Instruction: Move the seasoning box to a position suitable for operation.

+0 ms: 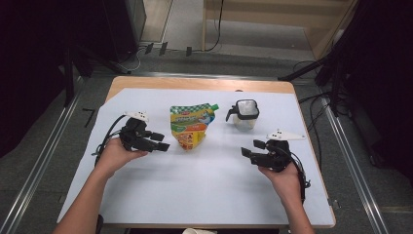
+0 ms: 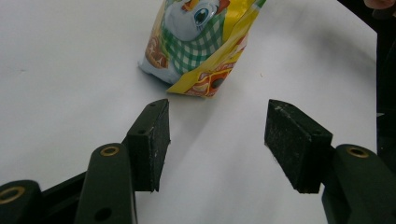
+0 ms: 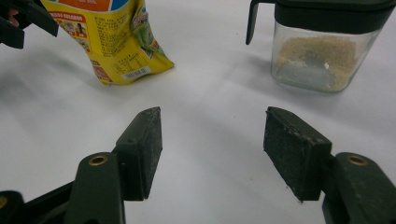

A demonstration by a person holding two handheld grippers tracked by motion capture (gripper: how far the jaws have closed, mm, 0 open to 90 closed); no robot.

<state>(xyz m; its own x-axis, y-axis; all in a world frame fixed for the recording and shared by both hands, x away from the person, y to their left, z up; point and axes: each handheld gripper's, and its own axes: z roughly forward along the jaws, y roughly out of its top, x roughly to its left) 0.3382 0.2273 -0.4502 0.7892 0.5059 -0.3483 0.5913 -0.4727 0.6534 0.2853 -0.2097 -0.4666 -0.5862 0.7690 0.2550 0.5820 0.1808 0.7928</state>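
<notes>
Pouch [image 1: 191,126] lies flat on the white sheet [image 1: 204,185], centre-left of the table, spout cap toward the far right corner, bottom edge toward the person. Printed yellow/green foil with a cartoon figure. In the left gripper view [image 2: 198,46] its lower corner sits just beyond the jaw tips, not between them. In the right gripper view [image 3: 112,42] the back panel with a barcode shows at upper left.

Container [image 1: 244,114] stands upright to the right of the pouch, apart from it. Clear body, dark lid with a side handle. Right gripper view [image 3: 322,51] shows tan granules filling roughly the lower half.

Left gripper [image 1: 157,141] is held in the left hand [image 1: 114,155], jaws pointing right toward the pouch, close to its left edge but no contact. Jaws stand wide apart [image 2: 217,135], nothing between them, bare sheet below.

Right gripper [image 1: 251,148] is held in the right hand [image 1: 285,178], well right of the pouch and nearer the person than the container, jaws pointing left and away from the person. Jaws wide apart [image 3: 212,144], nothing between them, touching neither object.

Wooden table [image 1: 195,84] edge shows beyond the sheet at the far side.
</notes>
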